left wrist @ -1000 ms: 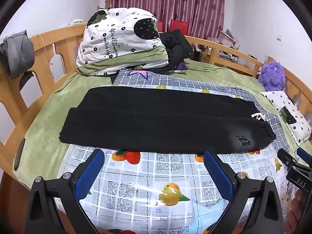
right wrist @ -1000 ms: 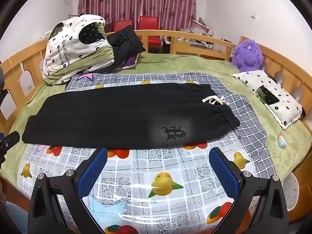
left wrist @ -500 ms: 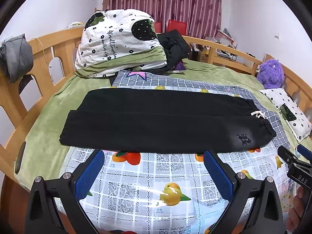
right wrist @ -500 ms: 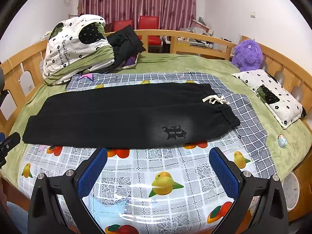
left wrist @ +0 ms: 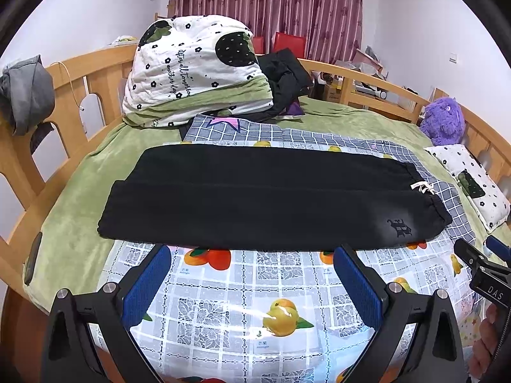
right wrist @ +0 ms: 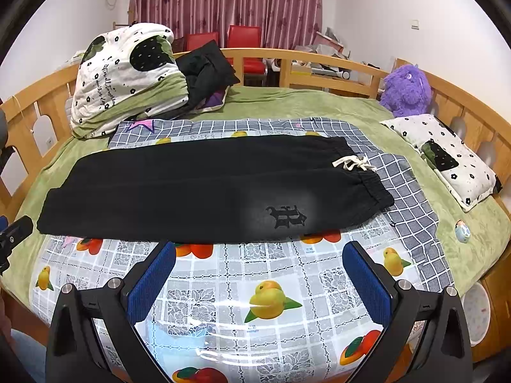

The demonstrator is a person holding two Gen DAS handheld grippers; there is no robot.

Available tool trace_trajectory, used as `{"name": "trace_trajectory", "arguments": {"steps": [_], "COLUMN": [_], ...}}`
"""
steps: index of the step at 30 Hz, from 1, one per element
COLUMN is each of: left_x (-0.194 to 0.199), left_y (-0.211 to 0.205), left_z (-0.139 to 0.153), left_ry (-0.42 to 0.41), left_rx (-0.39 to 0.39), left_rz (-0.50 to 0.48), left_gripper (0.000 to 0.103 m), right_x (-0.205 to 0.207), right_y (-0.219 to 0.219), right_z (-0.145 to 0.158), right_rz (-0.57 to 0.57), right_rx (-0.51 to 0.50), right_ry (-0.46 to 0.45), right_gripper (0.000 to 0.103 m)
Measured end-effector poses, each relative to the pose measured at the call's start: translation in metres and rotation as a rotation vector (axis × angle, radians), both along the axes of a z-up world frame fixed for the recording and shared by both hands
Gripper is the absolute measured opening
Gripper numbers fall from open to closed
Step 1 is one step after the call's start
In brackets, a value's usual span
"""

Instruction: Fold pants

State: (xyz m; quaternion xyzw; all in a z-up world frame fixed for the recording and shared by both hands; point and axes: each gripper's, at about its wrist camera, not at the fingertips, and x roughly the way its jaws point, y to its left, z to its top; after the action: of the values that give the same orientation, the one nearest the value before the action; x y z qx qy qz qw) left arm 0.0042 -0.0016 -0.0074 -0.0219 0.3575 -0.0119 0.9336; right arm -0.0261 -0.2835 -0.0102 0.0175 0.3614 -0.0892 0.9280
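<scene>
Black pants [left wrist: 265, 196] [right wrist: 207, 188] lie flat across the bed, folded lengthwise, legs to the left and waistband with a white drawstring [right wrist: 353, 163] to the right. A dark logo [right wrist: 286, 217] marks the near hip. My left gripper [left wrist: 252, 279] hovers open over the fruit-print sheet, just short of the pants' near edge, nothing between its blue pads. In the same way my right gripper [right wrist: 259, 276] stands open in front of the logo. The right gripper's tip [left wrist: 472, 258] shows at the left wrist view's right edge.
A fruit-print plastic sheet [right wrist: 274, 300] covers the near bed over a grey checked cloth [right wrist: 402, 191]. A rolled quilt [left wrist: 191, 73] and dark clothes [right wrist: 207, 73] sit at the back left. A pillow [right wrist: 444, 156], purple plush toy [right wrist: 405, 91] and wooden rails [left wrist: 73, 89] border the bed.
Both cameras have shifted only slightly toward the bed; the pants lie unchanged and both grippers remain open.
</scene>
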Motion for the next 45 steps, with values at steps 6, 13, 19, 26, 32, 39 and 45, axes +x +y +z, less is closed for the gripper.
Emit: {"name": "trace_trajectory", "arguments": {"steps": [6,13,19,26,32,39,45], "left_x": [-0.0003,-0.0012,-0.0015,-0.0017,-0.0018,-0.0022,-0.0031], "left_y": [-0.0001,0.0002,0.0005,0.0009,0.0003,0.0004,0.0008], "left_z": [-0.0003,-0.0001,-0.0002,-0.0006,-0.0008,-0.0015,-0.0048], "left_ry": [-0.003,-0.003,-0.003,-0.003,-0.005,-0.003,-0.004], "left_rx": [-0.002,-0.004,-0.004,-0.003,-0.003,-0.006,-0.002], "left_rz": [0.002,-0.001,-0.001,-0.004,-0.001,-0.002,-0.009], "left_gripper": [0.102,0.102,0.102,0.102,0.102,0.102,0.102], "right_x": [-0.0004,0.0001,0.0002,0.0003,0.0003,0.0002,0.0001], "right_y": [-0.0002,0.0013,0.0014,0.0018,0.0017,0.0015,0.0025], "right_z": [0.0001,-0.0005,-0.0005,-0.0006,-0.0003,-0.0003,-0.002], "right_rz": [-0.001,0.001,0.0,0.001,0.001,0.0,0.002], "right_rx": [0.0,0.0,0.001,-0.001,0.0,0.001,0.001], "right_ry": [0.0,0.0,0.001,0.001,0.001,0.001,-0.005], "right_gripper": [0.102,0.102,0.102,0.102,0.102,0.102,0.102]}}
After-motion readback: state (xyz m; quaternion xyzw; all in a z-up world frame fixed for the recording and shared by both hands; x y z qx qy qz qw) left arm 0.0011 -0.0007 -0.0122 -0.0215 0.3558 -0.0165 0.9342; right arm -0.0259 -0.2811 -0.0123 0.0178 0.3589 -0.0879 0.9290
